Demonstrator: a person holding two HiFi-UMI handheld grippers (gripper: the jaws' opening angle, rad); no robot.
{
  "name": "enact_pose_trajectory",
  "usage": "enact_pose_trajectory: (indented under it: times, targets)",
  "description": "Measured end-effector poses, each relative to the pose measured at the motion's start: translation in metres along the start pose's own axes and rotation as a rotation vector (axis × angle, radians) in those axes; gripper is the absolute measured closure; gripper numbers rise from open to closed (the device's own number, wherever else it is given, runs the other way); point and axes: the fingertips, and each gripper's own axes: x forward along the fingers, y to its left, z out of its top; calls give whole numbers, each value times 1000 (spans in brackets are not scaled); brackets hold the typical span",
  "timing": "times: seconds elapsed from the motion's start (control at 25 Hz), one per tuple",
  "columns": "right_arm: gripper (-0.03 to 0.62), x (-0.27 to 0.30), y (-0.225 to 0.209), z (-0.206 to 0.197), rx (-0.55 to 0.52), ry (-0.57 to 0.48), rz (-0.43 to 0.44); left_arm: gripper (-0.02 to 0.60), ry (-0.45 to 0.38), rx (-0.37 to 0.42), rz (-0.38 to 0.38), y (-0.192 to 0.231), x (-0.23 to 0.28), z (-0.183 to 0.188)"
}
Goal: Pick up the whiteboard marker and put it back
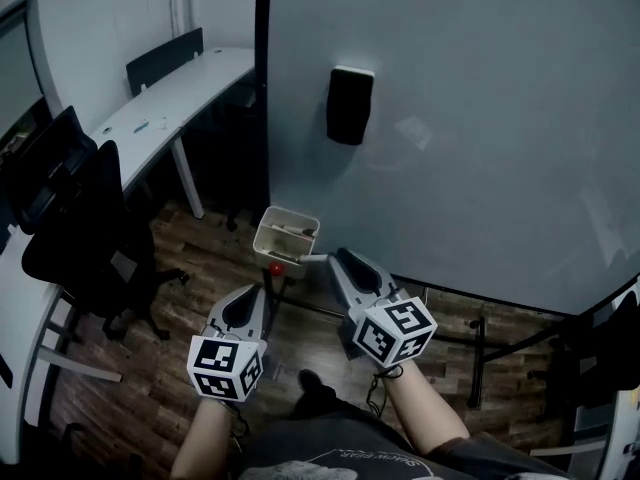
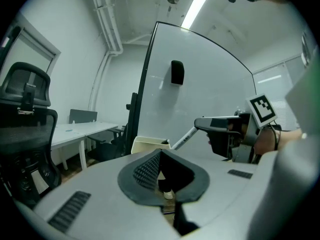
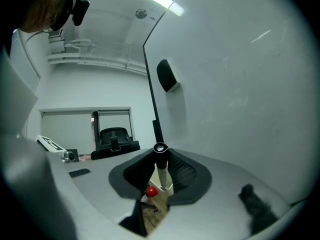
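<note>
My right gripper [image 1: 338, 258] is shut on the whiteboard marker [image 1: 312, 259], a pale barrel with a black cap. The marker sticks out from the jaws toward the cream tray box [image 1: 287, 234] fixed at the whiteboard's lower left. In the right gripper view the marker [image 3: 161, 166] stands between the pads, cap end toward the camera. From the left gripper view the marker [image 2: 184, 138] slants down from the right gripper [image 2: 202, 123] toward the box [image 2: 148, 143]. My left gripper [image 1: 252, 293] hovers to the left, a little lower, jaws slightly apart and holding nothing.
A black eraser [image 1: 350, 104] hangs on the large whiteboard [image 1: 480, 148]. A red knob [image 1: 275, 267] sits just below the box. Black office chairs [image 1: 80, 228] and a long white desk [image 1: 170, 98] stand at the left. The board's stand legs [image 1: 470, 343] cross the wooden floor.
</note>
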Motion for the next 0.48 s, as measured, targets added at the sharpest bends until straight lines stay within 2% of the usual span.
enact_pose_trajectory:
  times: [0.48]
  targets:
    - [507,55,-16,-28,3,85,101,568,23,-19,54,21,47,5]
